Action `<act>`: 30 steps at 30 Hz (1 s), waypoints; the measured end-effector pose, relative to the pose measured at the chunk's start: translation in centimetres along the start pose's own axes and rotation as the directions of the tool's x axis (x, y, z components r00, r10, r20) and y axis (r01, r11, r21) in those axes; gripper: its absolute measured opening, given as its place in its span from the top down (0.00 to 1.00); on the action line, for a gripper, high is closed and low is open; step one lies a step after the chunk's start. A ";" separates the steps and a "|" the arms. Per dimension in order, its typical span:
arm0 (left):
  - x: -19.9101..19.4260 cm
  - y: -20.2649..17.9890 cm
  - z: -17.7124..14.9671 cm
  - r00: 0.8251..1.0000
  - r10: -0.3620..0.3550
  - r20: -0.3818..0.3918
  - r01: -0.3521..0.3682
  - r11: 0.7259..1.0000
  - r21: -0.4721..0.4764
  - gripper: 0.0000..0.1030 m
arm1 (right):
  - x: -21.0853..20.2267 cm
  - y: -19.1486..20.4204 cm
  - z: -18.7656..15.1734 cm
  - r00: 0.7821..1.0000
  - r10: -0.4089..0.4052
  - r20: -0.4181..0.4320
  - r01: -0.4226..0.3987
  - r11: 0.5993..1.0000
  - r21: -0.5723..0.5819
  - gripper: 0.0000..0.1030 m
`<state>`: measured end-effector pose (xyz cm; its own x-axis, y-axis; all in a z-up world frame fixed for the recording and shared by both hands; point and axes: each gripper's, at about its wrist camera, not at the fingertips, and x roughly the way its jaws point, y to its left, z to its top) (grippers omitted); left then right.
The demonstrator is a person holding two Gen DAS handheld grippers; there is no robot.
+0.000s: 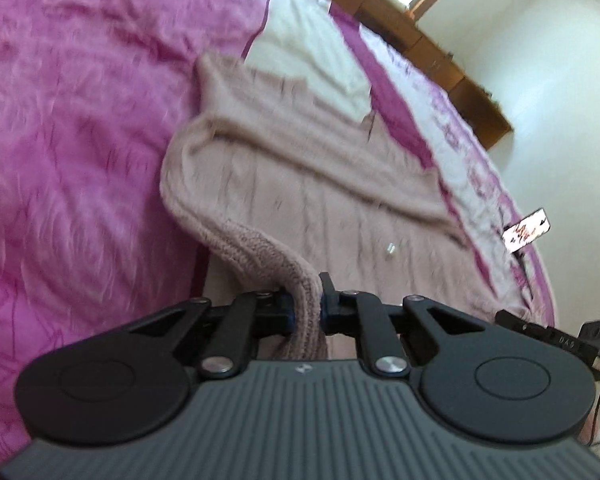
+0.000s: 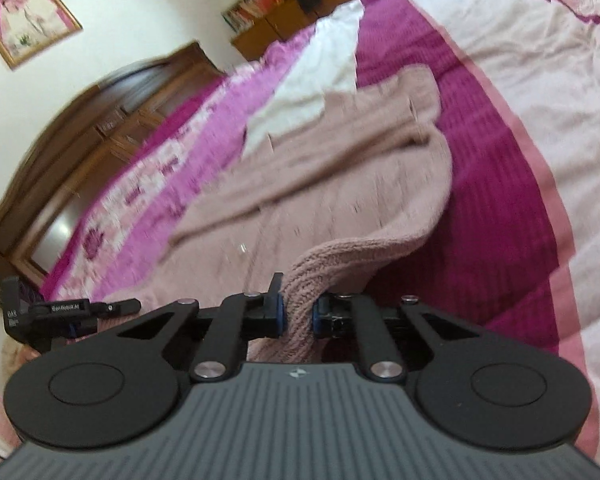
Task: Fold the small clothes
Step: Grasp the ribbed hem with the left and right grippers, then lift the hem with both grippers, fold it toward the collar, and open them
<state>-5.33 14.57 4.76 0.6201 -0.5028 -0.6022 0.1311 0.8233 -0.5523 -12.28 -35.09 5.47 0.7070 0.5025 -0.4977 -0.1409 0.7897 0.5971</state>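
Both grippers clamped on the same dusty-pink knit sweater [image 1: 300, 184], each pinching a ribbed edge. Left gripper [image 1: 308, 304]: jaws narrow, thick fold of ribbed knit squeezed between the blue-padded fingertips [image 1: 286, 308], fabric rising from the pinch in a curved ridge then dropping to the flat part of the garment. Right gripper [image 2: 298, 314]: same story, jaws narrow on a bunched ribbed edge, knit arching up and away to the right before falling back onto the body. Sweater lies spread on the bed, mostly flat, a long fold or sleeve running diagonally across it; small shiny speck on the knit near the middle, too small to identify. Bedspread [image 1: 72, 128] magenta-pink, with a white and pink patterned band beside the sweater. A white cloth [image 1: 308, 52] lies past the sweater's far end, touching or slightly under it, cannot tell which. Wooden headboard [image 1: 420, 36] beyond. Right wrist view shows the other gripper's black body at lower left, a framed picture [image 2: 28, 20] on the wall, wooden furniture along the far side. Both views motion-blurred.
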 end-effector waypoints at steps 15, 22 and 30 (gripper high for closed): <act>-1.0 -1.9 6.4 0.978 -0.001 0.208 0.015 0.998 -0.067 0.88 | 0.2 -1.2 6.4 0.972 0.060 0.229 -0.075 0.995 0.060 0.88; 0.0 -1.9 10.7 0.953 0.066 0.295 -0.035 0.993 -0.110 0.88 | 2.6 -1.7 10.6 0.949 0.066 0.309 -0.093 0.993 0.074 0.88; 4.7 -1.3 15.1 0.947 0.121 0.298 -0.093 0.990 -0.107 0.88 | 8.0 -3.6 15.1 0.940 0.012 0.342 -0.058 0.990 0.125 0.88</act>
<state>9.11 15.13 11.29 0.8335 -0.2980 -0.4653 -0.0106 0.8333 -0.5527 4.31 -39.28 8.82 0.8998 0.3610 -0.2451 -0.0940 0.7089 0.6990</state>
